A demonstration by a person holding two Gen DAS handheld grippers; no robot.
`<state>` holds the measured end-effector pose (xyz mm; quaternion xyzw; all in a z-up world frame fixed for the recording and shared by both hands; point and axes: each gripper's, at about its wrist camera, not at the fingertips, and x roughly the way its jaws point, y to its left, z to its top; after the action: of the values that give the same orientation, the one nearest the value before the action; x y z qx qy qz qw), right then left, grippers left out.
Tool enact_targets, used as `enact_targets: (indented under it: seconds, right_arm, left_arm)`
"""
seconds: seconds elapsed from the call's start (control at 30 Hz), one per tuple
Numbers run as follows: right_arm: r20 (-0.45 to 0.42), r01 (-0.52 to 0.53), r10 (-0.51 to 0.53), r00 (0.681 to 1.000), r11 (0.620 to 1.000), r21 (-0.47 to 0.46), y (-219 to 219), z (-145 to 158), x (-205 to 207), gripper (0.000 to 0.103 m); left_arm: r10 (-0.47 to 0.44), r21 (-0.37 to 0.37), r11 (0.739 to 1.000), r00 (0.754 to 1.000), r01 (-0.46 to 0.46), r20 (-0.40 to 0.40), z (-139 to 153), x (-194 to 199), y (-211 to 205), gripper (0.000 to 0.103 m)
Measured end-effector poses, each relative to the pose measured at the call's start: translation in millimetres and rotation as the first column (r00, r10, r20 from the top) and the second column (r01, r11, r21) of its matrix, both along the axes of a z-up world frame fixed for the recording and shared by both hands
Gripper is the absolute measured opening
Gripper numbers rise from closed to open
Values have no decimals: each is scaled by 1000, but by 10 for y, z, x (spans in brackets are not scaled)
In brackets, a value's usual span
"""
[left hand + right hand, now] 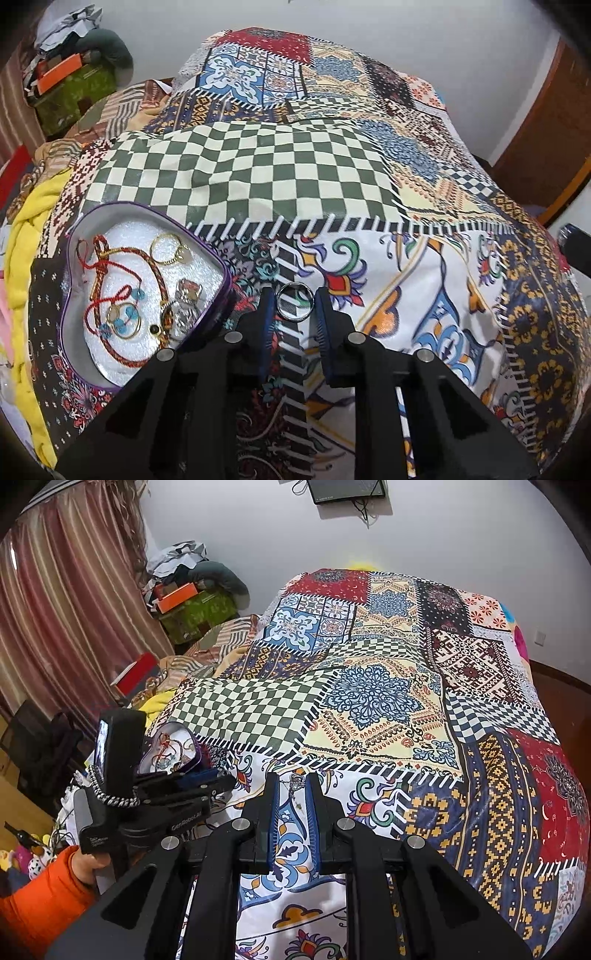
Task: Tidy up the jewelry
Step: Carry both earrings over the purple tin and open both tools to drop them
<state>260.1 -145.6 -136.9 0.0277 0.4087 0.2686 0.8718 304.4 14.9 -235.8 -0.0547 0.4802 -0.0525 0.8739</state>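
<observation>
the left gripper (295, 301) is clamped on a silver ring (295, 301), held above the bedspread (424, 295) just right of the heart-shaped tin (79, 236). the right gripper (293, 781) stands narrow, pinching a thin silver chain (294, 780). judging by this, most is done; these two remain. near the bed's left edge, the tin holds braided cords, gold rings and blue-bead pieces.
</observation>
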Motion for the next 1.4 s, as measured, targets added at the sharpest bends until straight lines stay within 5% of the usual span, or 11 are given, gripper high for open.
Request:
enact_targets:
  seconds: [0.3,0.67,1.4]
  right_arm:
    - [42,-23,23,999,1000,8,147,248,-49,12]
    - [114,-122,118,986,992,29,821,547,-97,12]
    - [-51,-269,266,963,962,-53,1822,-180,187,12]
  left_arm:
    - [-6,20,1000,994,4,109,449,-440,183,20]
    - [42,25,998,974,-49,223,952,-747,764,20]
    - [47,-6,999,990,-47,135,424,-560,978,20]
